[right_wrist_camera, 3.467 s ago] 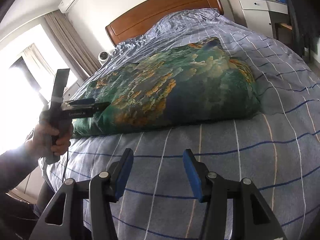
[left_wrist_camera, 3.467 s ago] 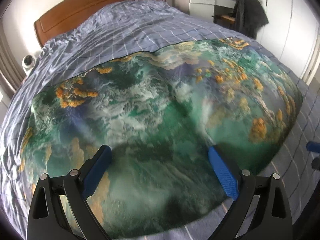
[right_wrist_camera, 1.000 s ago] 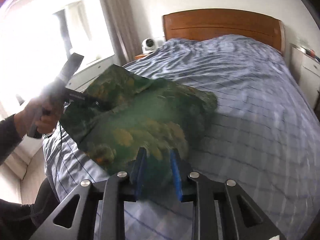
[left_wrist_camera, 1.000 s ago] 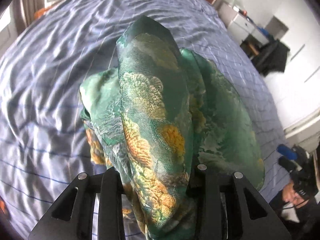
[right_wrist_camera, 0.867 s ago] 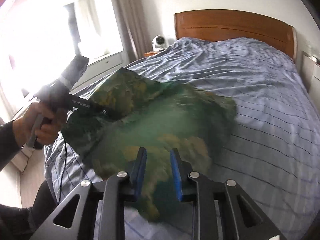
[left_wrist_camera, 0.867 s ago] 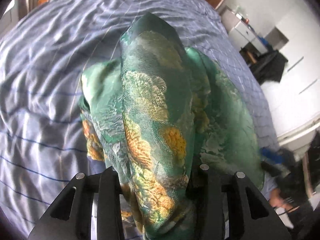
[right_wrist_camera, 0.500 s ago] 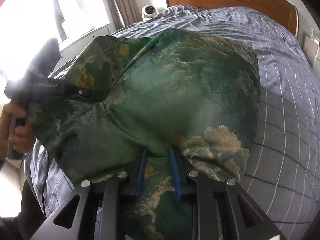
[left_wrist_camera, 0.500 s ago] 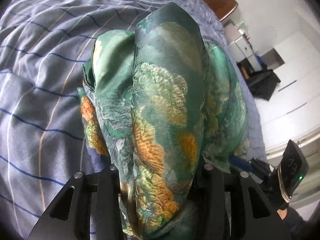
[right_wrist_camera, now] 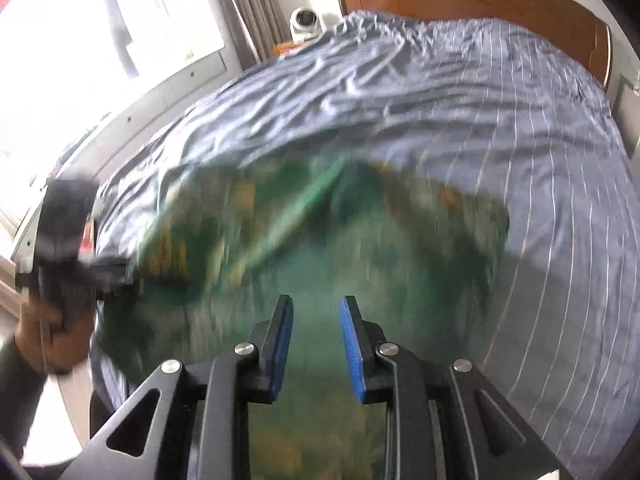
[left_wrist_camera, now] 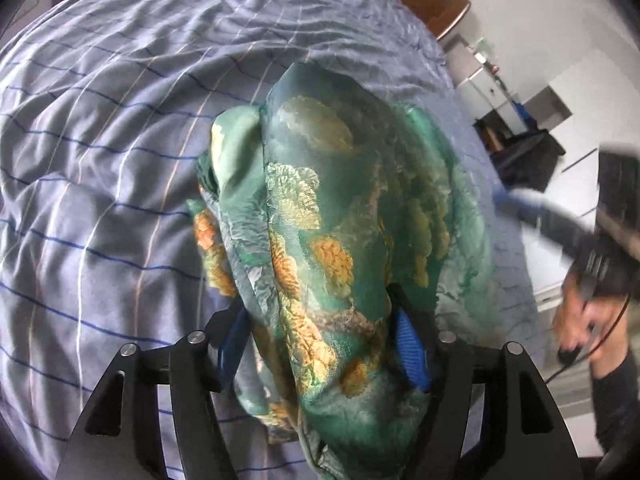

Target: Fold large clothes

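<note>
A large green garment with orange floral print (left_wrist_camera: 332, 208) lies bunched on the striped blue bedcover (left_wrist_camera: 100, 160). A thick fold of it runs between the jaws of my left gripper (left_wrist_camera: 320, 336). Those jaws are opening, and both blue pads (left_wrist_camera: 234, 332) show beside the cloth. In the right wrist view the garment (right_wrist_camera: 360, 240) is motion-blurred. My right gripper (right_wrist_camera: 316, 320) stands narrow over it, with green cloth running through the gap and under its body. A hand holds the left gripper (right_wrist_camera: 92, 268) at the garment's left edge. The right gripper (left_wrist_camera: 560, 220) is a blur at the garment's right side.
A wooden headboard (right_wrist_camera: 480, 0) closes the far end of the bed. A small white camera (right_wrist_camera: 306, 20) stands by the curtains and the bright window. White cabinets and a dark garment on a chair (left_wrist_camera: 528, 160) stand beyond the bed's right side.
My left jaws have spread, and their blue pads now show beside the fold. The right gripper has swung quickly across the bed with the cloth, which is now blurred.
</note>
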`<move>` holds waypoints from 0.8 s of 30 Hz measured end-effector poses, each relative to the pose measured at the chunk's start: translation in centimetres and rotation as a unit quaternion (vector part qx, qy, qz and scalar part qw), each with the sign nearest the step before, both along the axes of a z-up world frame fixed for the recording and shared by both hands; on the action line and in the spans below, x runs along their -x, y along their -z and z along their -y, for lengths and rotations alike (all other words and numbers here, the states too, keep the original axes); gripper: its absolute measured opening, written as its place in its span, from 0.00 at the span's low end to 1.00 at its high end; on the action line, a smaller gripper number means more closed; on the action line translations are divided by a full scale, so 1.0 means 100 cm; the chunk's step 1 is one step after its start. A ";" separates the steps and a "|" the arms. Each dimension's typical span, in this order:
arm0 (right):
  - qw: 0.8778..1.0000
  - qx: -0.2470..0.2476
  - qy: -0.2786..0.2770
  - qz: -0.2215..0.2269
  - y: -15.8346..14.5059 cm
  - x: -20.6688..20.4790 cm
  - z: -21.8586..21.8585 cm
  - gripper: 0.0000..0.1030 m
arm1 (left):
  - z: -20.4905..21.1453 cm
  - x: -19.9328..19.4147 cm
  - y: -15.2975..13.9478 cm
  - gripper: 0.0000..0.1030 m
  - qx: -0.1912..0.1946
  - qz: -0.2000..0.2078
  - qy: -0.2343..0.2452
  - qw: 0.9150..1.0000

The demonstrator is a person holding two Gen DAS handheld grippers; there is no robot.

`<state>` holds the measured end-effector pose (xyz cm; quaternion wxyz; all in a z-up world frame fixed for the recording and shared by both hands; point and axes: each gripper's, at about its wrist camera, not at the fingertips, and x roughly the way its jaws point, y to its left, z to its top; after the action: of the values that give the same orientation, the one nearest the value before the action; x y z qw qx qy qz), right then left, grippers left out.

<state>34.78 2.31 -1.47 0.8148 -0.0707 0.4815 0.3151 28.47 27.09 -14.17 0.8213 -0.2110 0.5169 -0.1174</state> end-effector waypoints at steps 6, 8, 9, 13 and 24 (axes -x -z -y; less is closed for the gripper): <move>1.000 -0.009 0.014 -0.023 0.027 -0.050 -0.054 0.25 | -0.008 0.009 0.028 0.68 0.018 -0.018 -0.032 0.999; 0.998 0.012 0.026 -0.057 0.059 -0.067 -0.066 0.25 | -0.010 0.015 0.035 0.68 0.010 -0.020 -0.036 0.999; 0.996 0.030 0.034 -0.083 0.078 -0.071 -0.072 0.25 | -0.011 0.016 0.036 0.68 0.006 -0.021 -0.038 0.999; 0.995 0.053 0.036 -0.080 0.096 -0.067 -0.078 0.25 | -0.009 0.020 0.038 0.69 -0.011 -0.019 -0.031 0.999; 0.999 -0.020 -0.039 0.003 0.013 0.064 0.022 0.25 | -0.004 0.010 0.036 0.70 -0.013 -0.015 -0.029 0.999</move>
<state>28.41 0.06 -2.75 0.8047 -0.0741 0.4693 0.3560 27.44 27.52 -17.82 0.8192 -0.2171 0.5242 -0.0832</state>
